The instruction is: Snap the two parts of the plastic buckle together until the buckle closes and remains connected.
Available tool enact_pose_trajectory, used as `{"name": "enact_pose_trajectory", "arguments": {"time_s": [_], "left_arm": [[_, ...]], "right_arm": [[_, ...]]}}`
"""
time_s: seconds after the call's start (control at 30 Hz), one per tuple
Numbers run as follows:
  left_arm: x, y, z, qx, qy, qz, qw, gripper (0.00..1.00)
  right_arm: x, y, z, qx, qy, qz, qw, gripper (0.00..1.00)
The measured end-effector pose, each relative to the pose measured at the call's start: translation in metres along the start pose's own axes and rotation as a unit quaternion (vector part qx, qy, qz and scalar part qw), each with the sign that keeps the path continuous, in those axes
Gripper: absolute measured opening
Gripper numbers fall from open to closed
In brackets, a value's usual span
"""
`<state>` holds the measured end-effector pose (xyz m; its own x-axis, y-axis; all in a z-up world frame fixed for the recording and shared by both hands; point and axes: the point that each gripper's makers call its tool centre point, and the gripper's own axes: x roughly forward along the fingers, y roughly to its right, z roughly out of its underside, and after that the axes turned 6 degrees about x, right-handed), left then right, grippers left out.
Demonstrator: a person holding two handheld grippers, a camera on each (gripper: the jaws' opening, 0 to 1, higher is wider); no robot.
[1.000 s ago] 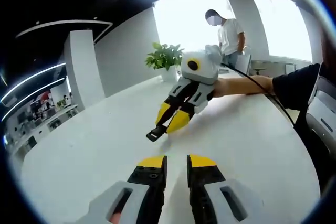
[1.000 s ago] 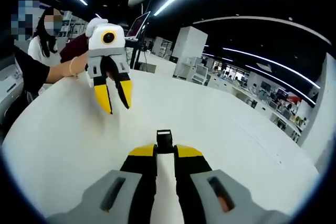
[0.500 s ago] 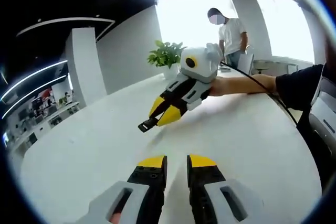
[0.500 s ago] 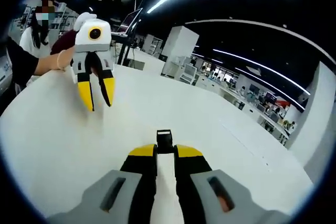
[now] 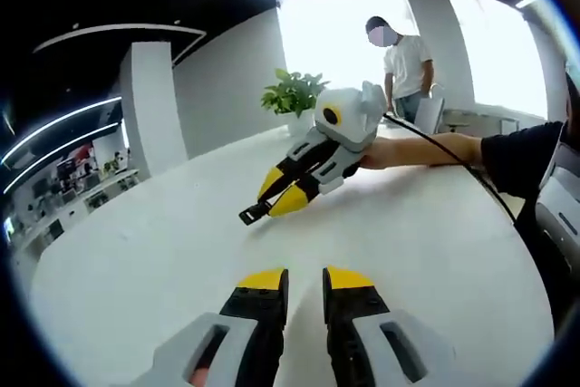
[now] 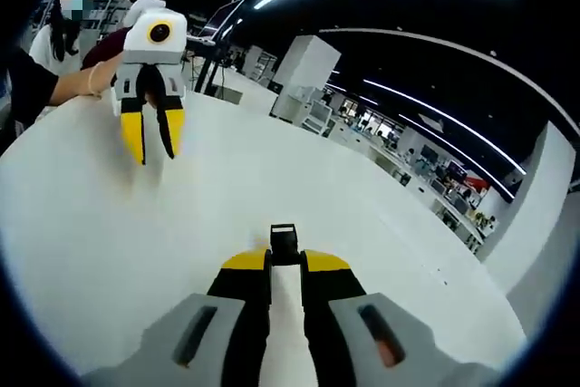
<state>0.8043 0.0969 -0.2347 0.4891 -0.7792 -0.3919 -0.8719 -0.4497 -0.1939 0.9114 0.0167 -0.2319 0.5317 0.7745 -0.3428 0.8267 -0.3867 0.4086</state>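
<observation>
We count two yellow-tipped grippers and one small black plastic buckle part (image 6: 284,244). In the right gripper view the right gripper (image 6: 286,262) has its jaws closed on that part, which juts out past the tips above the wide white desk (image 6: 381,224). The left gripper (image 6: 150,140) hangs far to the left there, jaws slightly apart with nothing between them. In the left gripper view the left gripper (image 5: 305,280) shows the same narrow gap. Bare desk surface lies all around, its edges well away. One potted green plant (image 5: 294,97) stands at the far edge.
</observation>
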Motion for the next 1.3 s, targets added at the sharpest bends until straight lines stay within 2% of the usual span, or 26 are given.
{"name": "enact_pose_trajectory", "arguments": {"time_s": [0.47,0.63,1.3], "left_arm": [[0.0,0.001,-0.001,-0.004,0.004,0.007,1.0,0.14],[0.001,0.002,0.0,-0.001,0.0,0.008,1.0,0.14],[0.004,0.009,0.003,0.004,-0.006,0.016,0.9998,0.14]], "right_arm": [[0.005,0.011,0.006,-0.013,-0.009,0.019,0.9997,0.11],[0.007,0.005,0.012,-0.003,-0.017,0.009,0.9998,0.12],[0.006,0.007,0.014,0.004,-0.019,0.013,0.9997,0.12]]}}
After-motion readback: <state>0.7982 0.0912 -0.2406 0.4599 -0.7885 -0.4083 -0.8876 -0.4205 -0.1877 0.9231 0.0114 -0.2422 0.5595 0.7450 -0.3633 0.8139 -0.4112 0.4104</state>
